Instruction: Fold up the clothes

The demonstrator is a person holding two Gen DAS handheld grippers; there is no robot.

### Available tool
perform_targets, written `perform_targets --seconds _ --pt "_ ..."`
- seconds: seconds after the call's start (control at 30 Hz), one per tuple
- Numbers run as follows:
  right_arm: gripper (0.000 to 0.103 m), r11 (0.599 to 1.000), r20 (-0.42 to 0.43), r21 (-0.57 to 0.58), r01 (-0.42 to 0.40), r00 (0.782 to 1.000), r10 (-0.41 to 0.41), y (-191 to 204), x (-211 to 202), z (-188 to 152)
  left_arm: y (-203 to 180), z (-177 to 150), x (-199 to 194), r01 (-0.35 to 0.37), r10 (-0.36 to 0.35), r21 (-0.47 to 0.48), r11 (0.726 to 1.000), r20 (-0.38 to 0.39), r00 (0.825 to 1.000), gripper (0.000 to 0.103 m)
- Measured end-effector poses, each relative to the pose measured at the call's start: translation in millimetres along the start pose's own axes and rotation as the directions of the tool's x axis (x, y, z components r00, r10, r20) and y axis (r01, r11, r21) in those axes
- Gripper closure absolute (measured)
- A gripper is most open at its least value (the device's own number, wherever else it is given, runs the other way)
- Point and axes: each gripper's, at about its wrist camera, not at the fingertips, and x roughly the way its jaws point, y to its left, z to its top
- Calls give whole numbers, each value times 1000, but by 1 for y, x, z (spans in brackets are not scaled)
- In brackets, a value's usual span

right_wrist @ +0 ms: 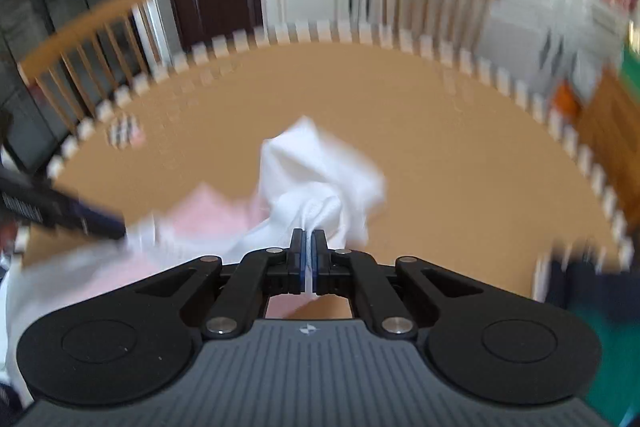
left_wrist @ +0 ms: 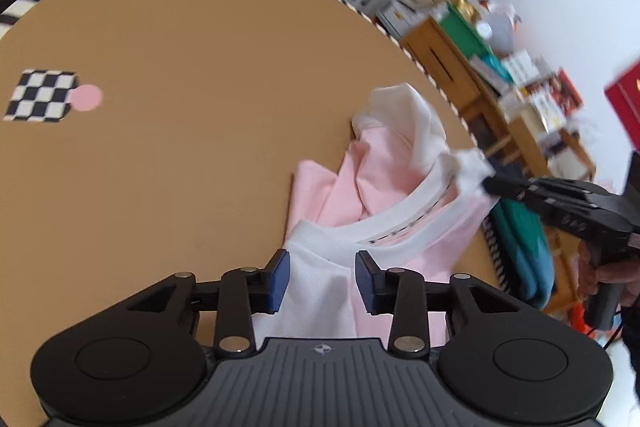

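1. Left wrist view: left gripper [left_wrist: 322, 281] at 6 o'clock, jaws part open, blue pads [left_wrist: 279, 281] either side of white cloth but not pressing it.
2. Shirt [left_wrist: 384, 211], pink and white, lies crumpled on the round tan table [left_wrist: 180, 167], at about 4 o'clock on the tabletop, near the striped rim.
3. White collar band curves across the shirt, a printed label strip just inside it.
4. Right gripper [left_wrist: 486, 183] comes in from 3 o'clock, tips pinched on a bunch of the shirt's white edge, lifting it off the table.
5. A hand [left_wrist: 600, 275] grips that gripper's handle at 4 o'clock.
6. Checker tag [left_wrist: 40, 95] with a pink dot [left_wrist: 86, 98] touching it sits at 9 o'clock, well apart from the shirt.
7. Shelves [left_wrist: 500, 87] with boxes beyond the table at 2 o'clock.
8. Right wrist view: heavy blur. Right gripper [right_wrist: 308, 247] at centre, jaws closed tight on white shirt fabric, a thin strip of it caught between the pads.
9. Shirt [right_wrist: 320, 171] bunches up just ahead of the tips at 12 o'clock; pink part trails to 9 o'clock.
10. Left gripper [right_wrist: 100, 221] enters at 9 o'clock, probably touching the shirt's white edge, too smeared to be sure.
11. Table [right_wrist: 460, 167] fills mid frame; two wooden chairs [right_wrist: 436, 3] behind its far rim at 10 and 1 o'clock.
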Motion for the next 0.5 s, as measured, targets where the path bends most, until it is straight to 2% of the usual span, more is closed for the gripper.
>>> perform_targets --seconds 0.07,0.1,0.17,0.2,0.23,0.3,0.37,0.43,0.47,0.5 --pt "93 1000 -49 -1 2 999 -2 -4 6 -17 -3 -1 6 -12 14 50 999 -48 999 59" --pt "90 1000 -48 -6 7 999 -7 -6 5 -20 -4 -1 8 -8 12 67 998 -61 998 57" --pt "73 1000 -23 -26 6 1000 -6 -9 3 -19 -5 -2 11 -13 20 86 996 -76 997 56" --pt "56 999 -1 -49 1 1000 -1 -8 1 -16 -6 -3 12 -24 31 88 996 -83 996 56" --pt "52 996 19 -85 -4 1000 6 -5 0 -13 -6 -3 14 -33 41 89 996 -87 995 56" --pt "50 971 31 -236 -24 999 32 7 6 -8 -6 -6 15 -46 53 82 996 -82 995 58" --pt "47 924 17 -380 -50 998 61 18 16 -3 -8 -6 17 -49 55 73 996 -76 996 59" --pt "43 901 -57 -421 -107 994 92 20 38 4 -8 -7 18 -64 70 77 995 -75 995 66" --pt "46 912 -102 -386 -140 989 108 17 49 6 -9 -8 19 -74 80 77 994 -86 993 80" --pt "65 932 -137 -323 -166 982 128 14 55 8 -9 -9 20 -82 88 68 994 -96 991 94"
